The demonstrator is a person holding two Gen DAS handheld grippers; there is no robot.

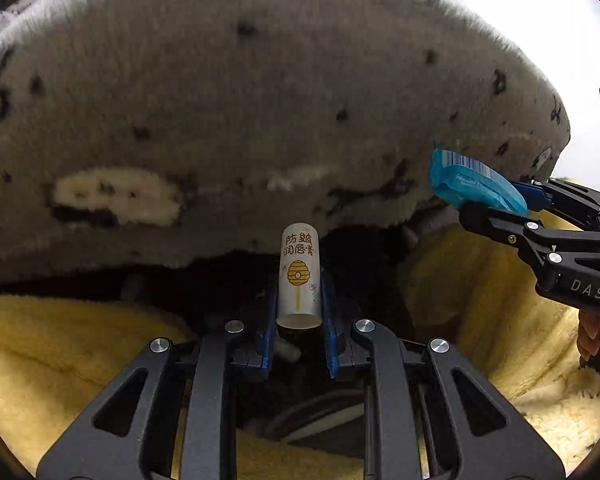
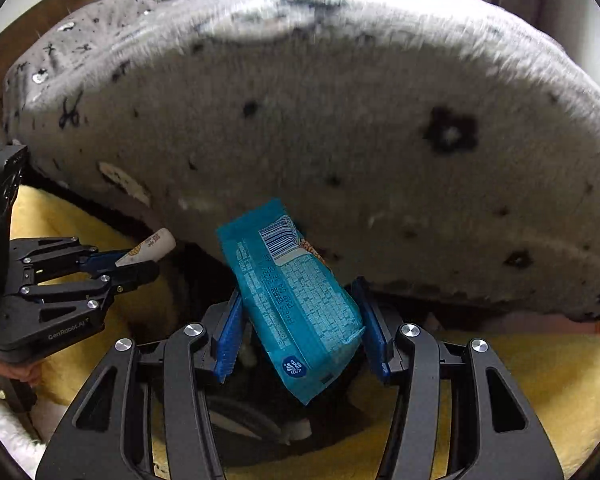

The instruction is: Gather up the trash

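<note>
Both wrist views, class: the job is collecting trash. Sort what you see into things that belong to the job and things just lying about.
Belongs to the job:
- small white cylindrical tube with a yellow beehive print, clamped in the left tool
- crinkly blue plastic packet with a barcode, clamped in the right tool

Just lying about:
- grey fluffy blanket with black marks
- yellow fleecy fabric

Dim, motion-blurred, blown-out top corner, fisheye edges

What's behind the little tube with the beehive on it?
Behind the tube, held in the left gripper, is a big grey spotted cushion. Below the cushion's edge it is dark, so what is there can't be seen.
</note>
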